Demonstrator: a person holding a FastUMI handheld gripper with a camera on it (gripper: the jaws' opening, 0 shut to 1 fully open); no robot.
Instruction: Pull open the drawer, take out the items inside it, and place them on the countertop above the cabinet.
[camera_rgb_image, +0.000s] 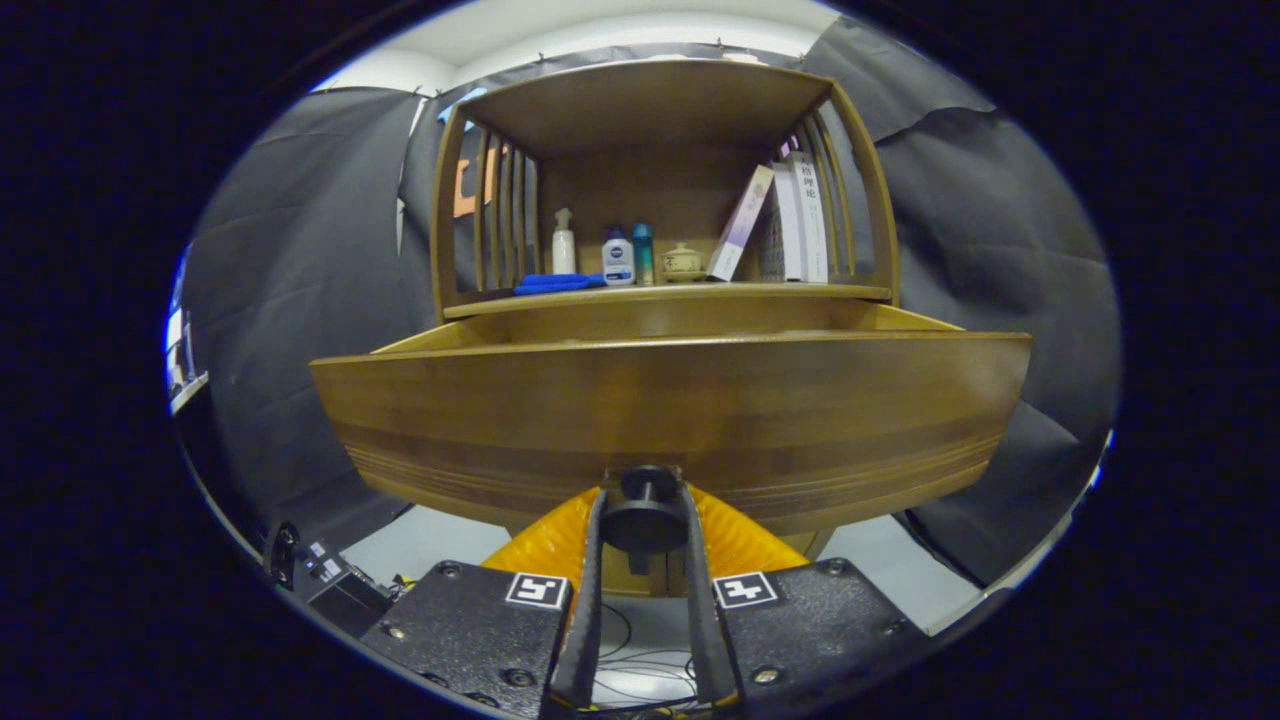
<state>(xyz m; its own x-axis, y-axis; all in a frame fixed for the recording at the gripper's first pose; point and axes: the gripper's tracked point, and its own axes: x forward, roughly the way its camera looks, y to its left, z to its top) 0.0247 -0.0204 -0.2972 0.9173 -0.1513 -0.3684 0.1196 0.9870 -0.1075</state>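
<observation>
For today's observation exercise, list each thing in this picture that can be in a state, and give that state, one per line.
Drawer: pulled out from the cabinet.
Knob: gripped between the jaws.
Gripper: jaws shut on the knob.
Books: standing on the countertop, leaning to one side.
Bottles: upright, caps on.
Small pot: upright, lid on.
Blue cloth: lying flat on the countertop.
</observation>
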